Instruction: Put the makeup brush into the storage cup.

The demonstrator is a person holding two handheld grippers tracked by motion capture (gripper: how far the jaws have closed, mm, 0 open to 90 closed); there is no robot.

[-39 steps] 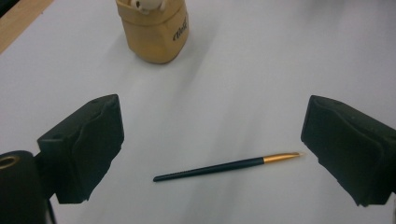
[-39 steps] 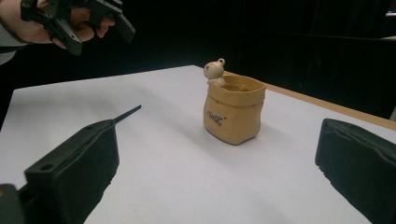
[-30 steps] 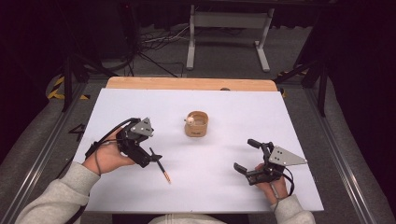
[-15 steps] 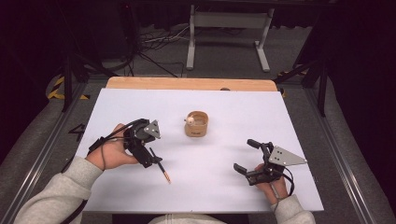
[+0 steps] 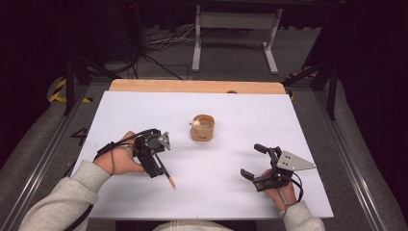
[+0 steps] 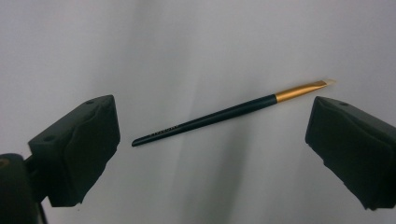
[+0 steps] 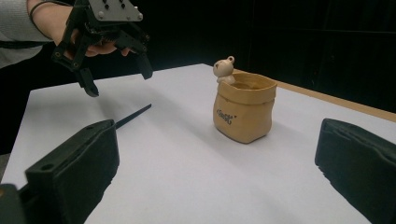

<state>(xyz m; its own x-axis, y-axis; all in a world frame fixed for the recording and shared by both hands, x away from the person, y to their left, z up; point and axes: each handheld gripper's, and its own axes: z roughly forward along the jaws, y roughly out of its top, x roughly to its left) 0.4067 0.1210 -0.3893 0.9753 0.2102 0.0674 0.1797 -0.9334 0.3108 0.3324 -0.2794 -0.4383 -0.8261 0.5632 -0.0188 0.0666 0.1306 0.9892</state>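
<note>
The left tool (image 5: 155,161) hovers, jaws spread, over the brush (image 6: 224,114); the right tool (image 5: 256,161) rests spread on the table (image 5: 308,144).

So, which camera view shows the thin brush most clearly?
The left gripper view: the brush lies whole between the open jaws, with dark handle, gold band and pale tip. The high view shows it small, partly under the left gripper. The right gripper view shows one dark end.
</note>
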